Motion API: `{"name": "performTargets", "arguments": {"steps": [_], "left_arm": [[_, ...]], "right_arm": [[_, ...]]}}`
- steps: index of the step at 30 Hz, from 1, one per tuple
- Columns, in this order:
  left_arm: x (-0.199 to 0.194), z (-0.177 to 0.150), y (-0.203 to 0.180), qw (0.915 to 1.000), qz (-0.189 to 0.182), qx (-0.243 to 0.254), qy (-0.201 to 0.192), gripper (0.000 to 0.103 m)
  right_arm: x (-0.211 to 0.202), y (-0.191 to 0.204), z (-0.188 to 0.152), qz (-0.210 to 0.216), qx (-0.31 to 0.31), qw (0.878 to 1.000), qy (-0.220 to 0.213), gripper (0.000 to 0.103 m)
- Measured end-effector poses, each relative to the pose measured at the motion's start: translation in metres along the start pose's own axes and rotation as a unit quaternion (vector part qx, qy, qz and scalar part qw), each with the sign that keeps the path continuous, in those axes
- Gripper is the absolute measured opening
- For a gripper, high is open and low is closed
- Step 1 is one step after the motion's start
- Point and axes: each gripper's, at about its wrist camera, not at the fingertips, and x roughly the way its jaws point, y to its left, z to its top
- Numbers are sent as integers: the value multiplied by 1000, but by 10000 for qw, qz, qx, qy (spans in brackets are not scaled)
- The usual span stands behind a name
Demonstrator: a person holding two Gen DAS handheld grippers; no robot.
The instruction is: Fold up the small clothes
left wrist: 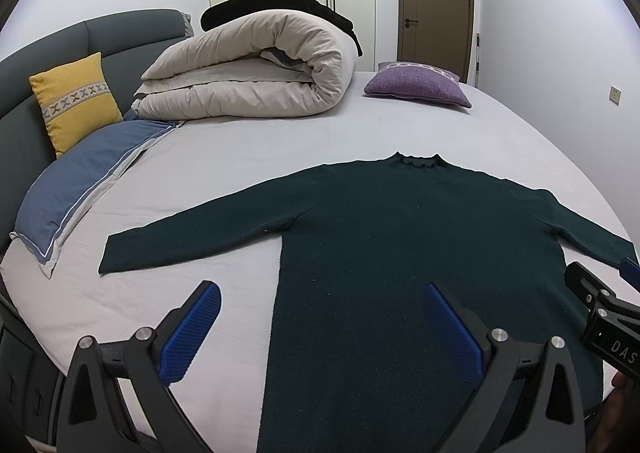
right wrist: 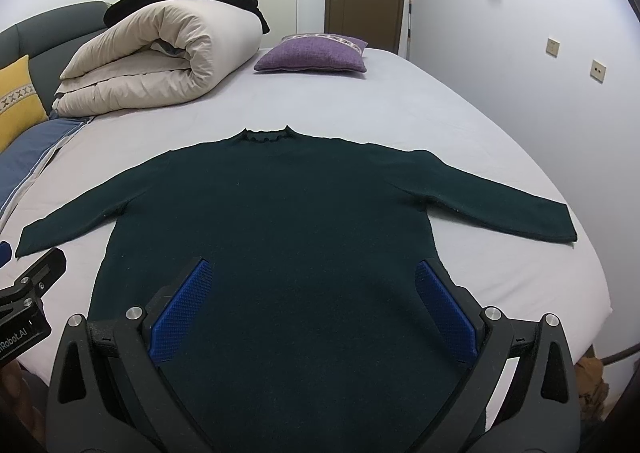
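Note:
A dark green long-sleeved sweater [left wrist: 384,237] lies flat on the bed, collar away from me and both sleeves spread out; it also shows in the right wrist view [right wrist: 288,213]. My left gripper [left wrist: 320,293] is open and empty, above the sweater's lower left edge. My right gripper [right wrist: 312,273] is open and empty, above the sweater's lower body. The right gripper's body shows at the right edge of the left wrist view [left wrist: 608,313], and the left gripper's body shows at the left edge of the right wrist view [right wrist: 28,301].
A rolled beige duvet [left wrist: 256,69] with a black garment on top lies at the back. A purple cushion [left wrist: 418,85], a yellow cushion [left wrist: 76,101] and a blue pillow [left wrist: 80,189] sit around it. The bed's right edge [right wrist: 592,265] drops off near a wall.

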Motion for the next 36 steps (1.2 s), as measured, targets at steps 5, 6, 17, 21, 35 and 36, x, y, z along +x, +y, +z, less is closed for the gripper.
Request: {"name": "performTargets", "arguments": {"steps": [5,6,17,21,35,36], "left_arm": [[0,0,0,10000,2,3,-5,103],[0,0,0,10000,3,1,-8,103],[0,-1,0,10000,-1,3,-5,103],[0,-1,0,10000,2,1,-4,103],[0,-1,0,10000,5,-1,-3,103],[0,-1,0,10000,6,-2,-4,103]], "right_arm": [[0,1,0,-2,-2,10000,-1,103],[0,1,0,0,-1,10000,-2,103],[-1,1,-1,-6,-3,10000,0,103],[-1,1,-1,-10,0,10000,8,103],[-1,2,-2,-8,-2,10000,5,103],[0,2,-3,-9,-2,10000,5,103]]}}
